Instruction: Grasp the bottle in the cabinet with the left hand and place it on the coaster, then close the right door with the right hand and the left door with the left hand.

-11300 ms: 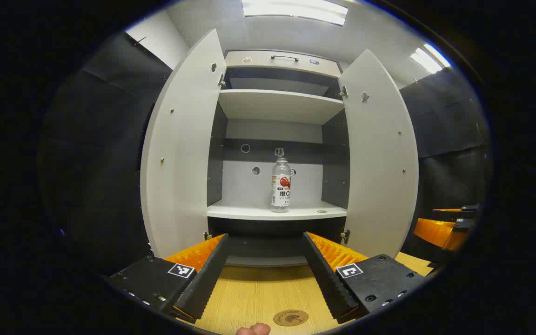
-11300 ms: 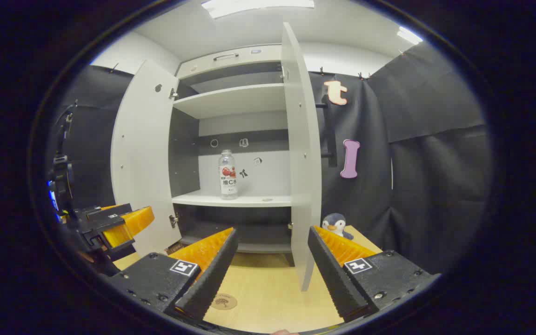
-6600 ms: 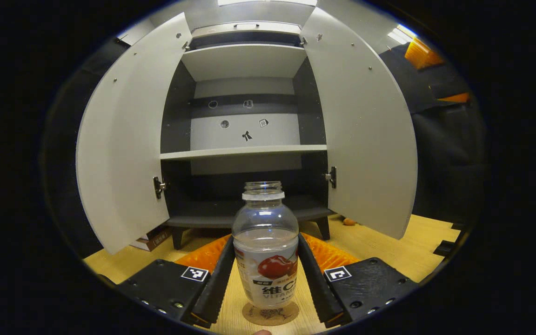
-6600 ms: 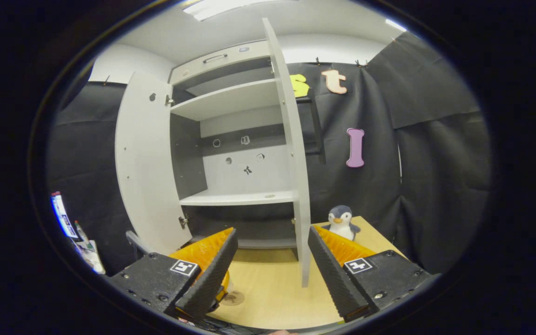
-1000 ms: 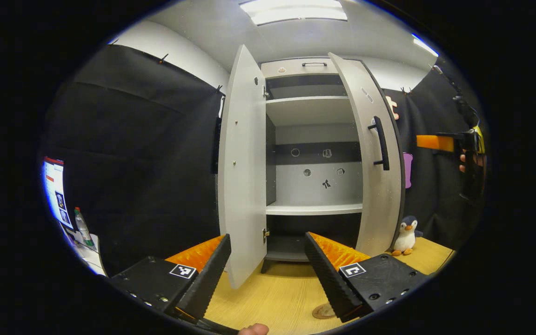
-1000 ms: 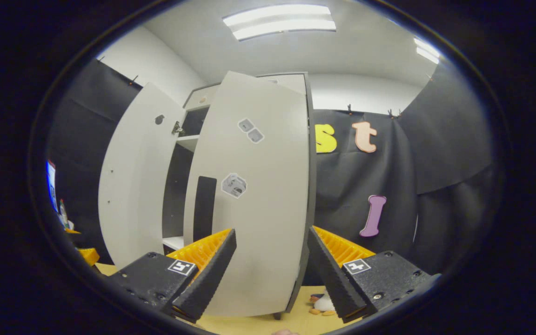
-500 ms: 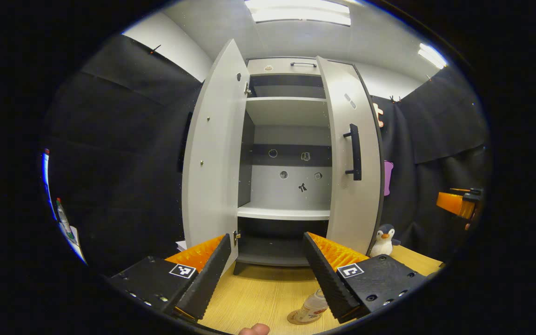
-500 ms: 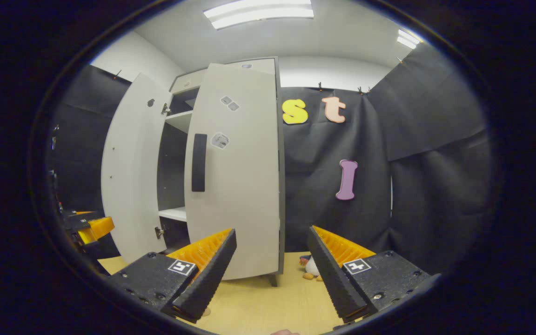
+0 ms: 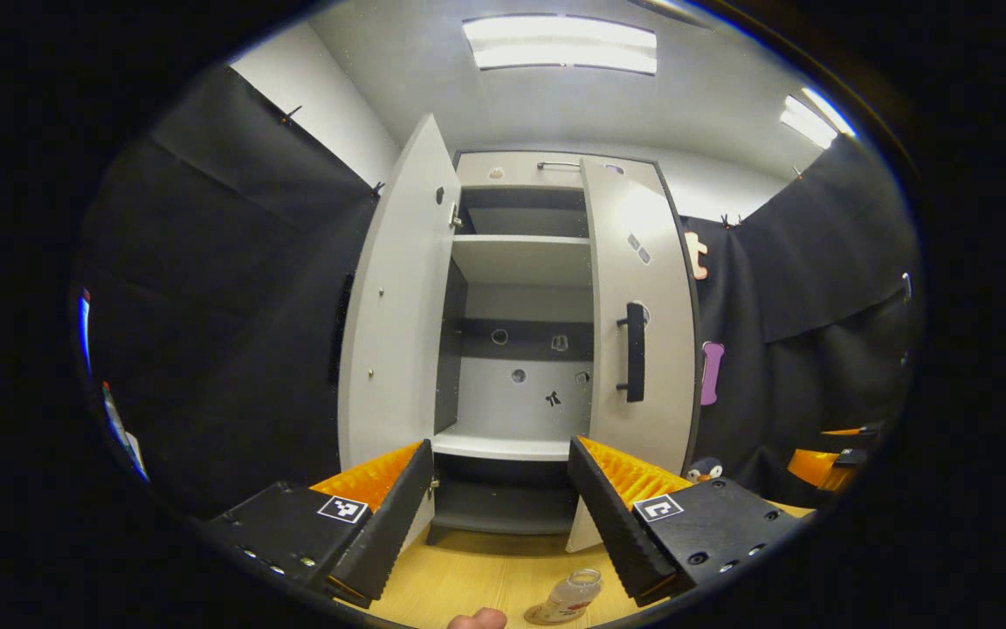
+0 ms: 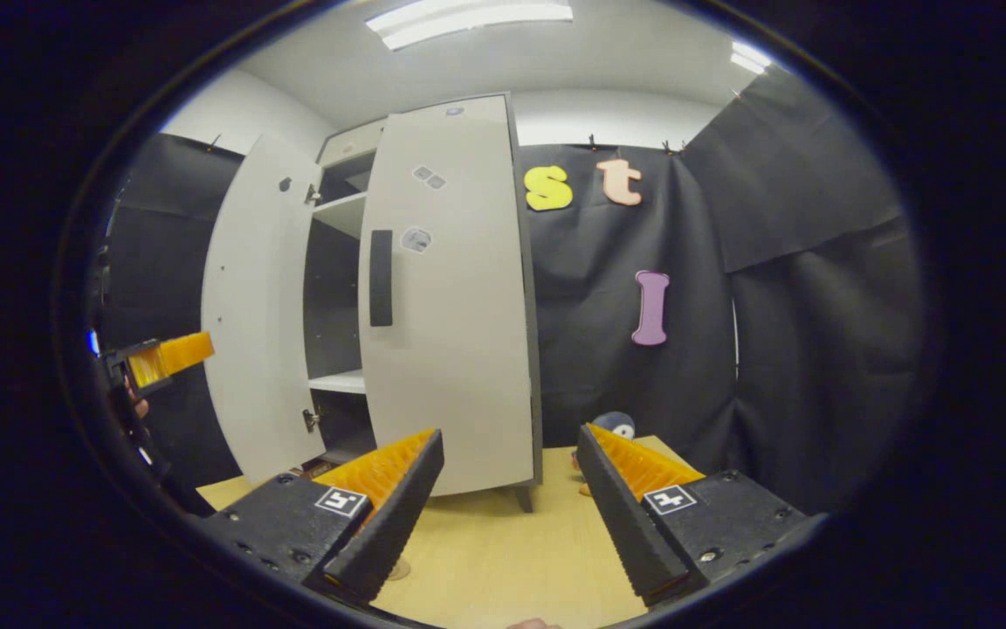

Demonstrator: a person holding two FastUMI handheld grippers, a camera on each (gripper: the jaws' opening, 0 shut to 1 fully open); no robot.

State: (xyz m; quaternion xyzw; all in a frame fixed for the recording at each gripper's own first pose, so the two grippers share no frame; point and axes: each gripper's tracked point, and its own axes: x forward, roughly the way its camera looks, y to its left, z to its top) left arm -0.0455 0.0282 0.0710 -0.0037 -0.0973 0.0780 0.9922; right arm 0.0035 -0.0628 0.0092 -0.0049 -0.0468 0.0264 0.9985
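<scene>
Left gripper (image 9: pixel 499 502) hangs spread and empty before the cabinet (image 9: pixel 525 349); the bottle (image 9: pixel 568 596) seems to stand on the coaster below it. Right door (image 10: pixel 451 306) is shut. Push the left door's (image 9: pixel 394 332) outer face steadily closed. Right gripper (image 10: pixel 507 502) is likewise spread.

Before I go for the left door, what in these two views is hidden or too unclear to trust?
- Bottle, left gripper view: its base and the coaster are cut off by the left claw.
- Penguin toy, right gripper view: its body is behind the right claw.
- Right door: looks shut, but full seating is too fine to judge.
</scene>
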